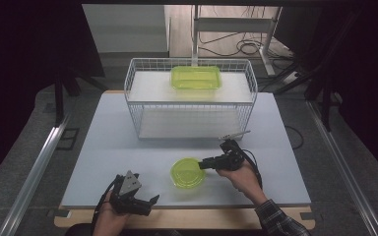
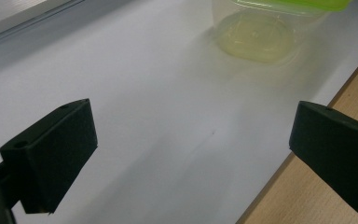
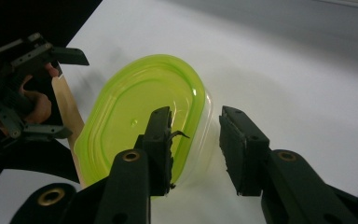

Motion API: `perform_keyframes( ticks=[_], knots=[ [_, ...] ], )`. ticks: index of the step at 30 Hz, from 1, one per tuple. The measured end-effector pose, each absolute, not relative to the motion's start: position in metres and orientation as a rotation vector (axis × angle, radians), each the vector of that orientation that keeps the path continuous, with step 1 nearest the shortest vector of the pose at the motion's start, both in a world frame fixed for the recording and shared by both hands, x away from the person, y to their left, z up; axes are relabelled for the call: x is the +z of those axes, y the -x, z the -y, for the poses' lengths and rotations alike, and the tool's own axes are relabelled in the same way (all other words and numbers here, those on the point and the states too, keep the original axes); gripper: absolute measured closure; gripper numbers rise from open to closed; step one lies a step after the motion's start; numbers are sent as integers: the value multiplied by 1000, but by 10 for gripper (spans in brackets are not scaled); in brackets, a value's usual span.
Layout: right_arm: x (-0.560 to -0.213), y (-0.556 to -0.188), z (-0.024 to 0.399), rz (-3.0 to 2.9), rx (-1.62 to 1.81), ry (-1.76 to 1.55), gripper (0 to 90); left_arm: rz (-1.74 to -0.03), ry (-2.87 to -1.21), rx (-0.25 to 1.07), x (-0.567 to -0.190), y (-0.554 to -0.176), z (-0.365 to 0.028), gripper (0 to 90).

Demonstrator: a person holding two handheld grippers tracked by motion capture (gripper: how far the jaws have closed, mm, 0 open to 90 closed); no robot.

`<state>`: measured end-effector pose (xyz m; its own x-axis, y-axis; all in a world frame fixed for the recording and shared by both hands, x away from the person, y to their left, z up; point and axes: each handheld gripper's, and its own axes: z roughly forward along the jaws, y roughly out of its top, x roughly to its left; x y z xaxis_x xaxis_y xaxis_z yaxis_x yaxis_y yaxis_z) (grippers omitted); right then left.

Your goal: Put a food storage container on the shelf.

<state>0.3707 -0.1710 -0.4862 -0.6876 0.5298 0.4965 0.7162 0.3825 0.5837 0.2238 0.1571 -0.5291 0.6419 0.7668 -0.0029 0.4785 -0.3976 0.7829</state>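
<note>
Right tongs (image 3: 193,140) straddle the three-o'clock rim of the lime-lidded oval clear plastic container (image 1: 188,172), not yet clamped, set for lifting; left tongs (image 2: 191,154) wait apart at seven o'clock.

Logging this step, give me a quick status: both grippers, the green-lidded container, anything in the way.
Left gripper open, at table edge. Right gripper straddling the lidded container rim, pads not yet pressing. Wire basket stands behind, nothing blocking.

Place: a lab or test room
Signs: dark curtains (image 1: 369,73) at 3 and 9 o'clock, loose cables (image 1: 246,46) on the floor at 12, metal rails (image 1: 34,167) flanking a white bench (image 1: 108,147)
</note>
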Motion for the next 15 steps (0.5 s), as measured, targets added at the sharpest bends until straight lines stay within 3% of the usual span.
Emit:
perform_keyframes(
  ticks=[10,15],
  knots=[
    [-494,-380,165,2295,-1139,1143,706,-962,-2075,460,-530,-224,-156,5],
    [-497,-383,167,2205,-1110,1155,795,-960,-2075,459,-529,-224,-156,5]
  ],
)
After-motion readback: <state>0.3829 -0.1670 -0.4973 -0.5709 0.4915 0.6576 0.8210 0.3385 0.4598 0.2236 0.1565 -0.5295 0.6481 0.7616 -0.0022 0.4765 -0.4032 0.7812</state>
